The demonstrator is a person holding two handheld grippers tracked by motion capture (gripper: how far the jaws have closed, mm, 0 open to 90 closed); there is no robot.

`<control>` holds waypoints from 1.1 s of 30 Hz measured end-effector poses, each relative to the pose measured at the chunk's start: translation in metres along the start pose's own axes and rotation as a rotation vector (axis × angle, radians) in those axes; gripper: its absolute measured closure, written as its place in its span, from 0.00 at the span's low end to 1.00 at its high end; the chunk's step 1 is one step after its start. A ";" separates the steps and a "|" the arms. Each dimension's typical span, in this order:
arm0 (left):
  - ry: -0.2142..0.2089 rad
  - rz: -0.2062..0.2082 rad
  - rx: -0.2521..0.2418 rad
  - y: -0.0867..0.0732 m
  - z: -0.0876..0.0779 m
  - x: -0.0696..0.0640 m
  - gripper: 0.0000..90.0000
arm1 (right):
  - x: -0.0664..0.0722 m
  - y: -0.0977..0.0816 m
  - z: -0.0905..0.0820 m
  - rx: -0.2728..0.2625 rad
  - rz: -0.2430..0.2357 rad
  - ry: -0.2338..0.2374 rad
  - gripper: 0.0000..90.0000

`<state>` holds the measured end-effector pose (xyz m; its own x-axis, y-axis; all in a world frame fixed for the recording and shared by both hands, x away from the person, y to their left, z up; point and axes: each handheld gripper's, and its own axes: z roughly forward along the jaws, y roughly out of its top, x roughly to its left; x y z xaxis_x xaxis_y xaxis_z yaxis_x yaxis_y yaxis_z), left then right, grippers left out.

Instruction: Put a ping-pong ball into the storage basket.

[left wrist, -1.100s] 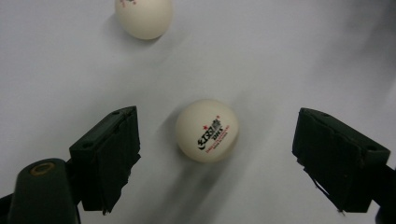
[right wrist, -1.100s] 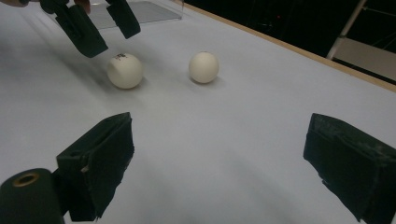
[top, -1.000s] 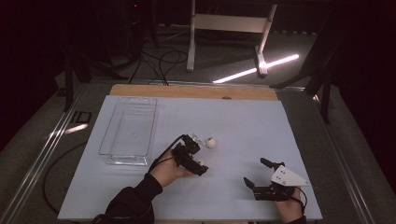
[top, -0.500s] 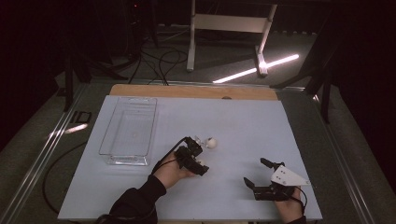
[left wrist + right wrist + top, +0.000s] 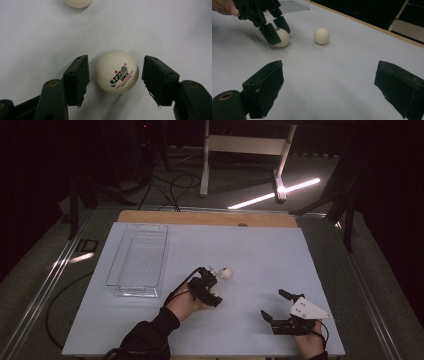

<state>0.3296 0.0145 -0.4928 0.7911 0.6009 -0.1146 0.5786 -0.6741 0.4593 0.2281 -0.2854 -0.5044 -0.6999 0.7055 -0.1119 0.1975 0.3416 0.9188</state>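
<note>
The ball (image 5: 116, 72) sits on the bench (image 5: 260, 255) squarely between the left tool's (image 5: 115, 77) jaws, which have just been closing but don't yet touch it. The right tool (image 5: 282, 307), wide open and empty, rests well apart.

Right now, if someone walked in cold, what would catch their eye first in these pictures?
First, the white printed table-tennis ball sitting between the jaws of the left hand-held gripper, which have just been closing and do not yet touch it. A second plain white ball lies just beyond on the pale blue table sheet. The empty clear plastic tray rests at the sheet's left.
</note>
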 end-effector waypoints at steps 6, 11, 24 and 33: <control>0.004 0.023 0.014 0.001 0.004 -0.001 0.52 | 0.000 0.000 0.000 -0.002 0.001 0.001 0.09; 0.007 0.034 0.023 0.001 0.005 -0.001 0.56 | 0.000 0.000 0.000 -0.001 0.000 0.001 0.09; -0.018 0.081 0.045 0.003 -0.002 -0.005 0.58 | 0.000 0.000 0.000 -0.002 0.001 0.000 0.09; -0.037 0.139 0.074 0.003 -0.010 -0.006 0.58 | 0.000 0.000 0.000 -0.002 0.002 0.001 0.09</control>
<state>0.3247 0.0131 -0.4819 0.8708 0.4839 -0.0875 0.4746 -0.7806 0.4066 0.2281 -0.2859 -0.5041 -0.7000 0.7056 -0.1100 0.1974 0.3393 0.9197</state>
